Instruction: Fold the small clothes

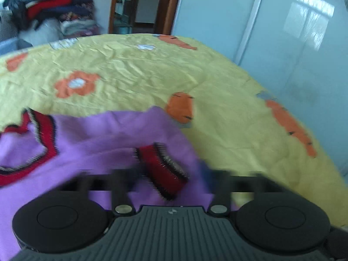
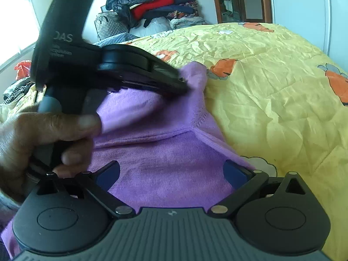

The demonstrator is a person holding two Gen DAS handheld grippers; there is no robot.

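A purple sweater [image 1: 97, 143] lies on the yellow bedspread [image 1: 152, 71]. It has a red, black and grey V-neck trim [image 1: 43, 143] and a matching cuff [image 1: 161, 171]. My left gripper [image 1: 168, 174] is blurred, and its fingers stand wide apart on either side of the cuff without pressing it. In the right wrist view a hand [image 2: 43, 134] holds the left gripper [image 2: 180, 84] low over the folded-in sleeve [image 2: 195, 76]. My right gripper [image 2: 171, 174] is open, its blue pads [image 2: 108, 174] spread over the sweater's body [image 2: 165, 152] and clamping nothing.
The bedspread [image 2: 271, 87] is printed with orange carrots and flowers and stretches off to the right and far side. A pile of clothes [image 2: 163, 6] and bags stands beyond the bed. A doorway [image 1: 143, 4] and pale wardrobe doors [image 1: 282, 32] stand behind.
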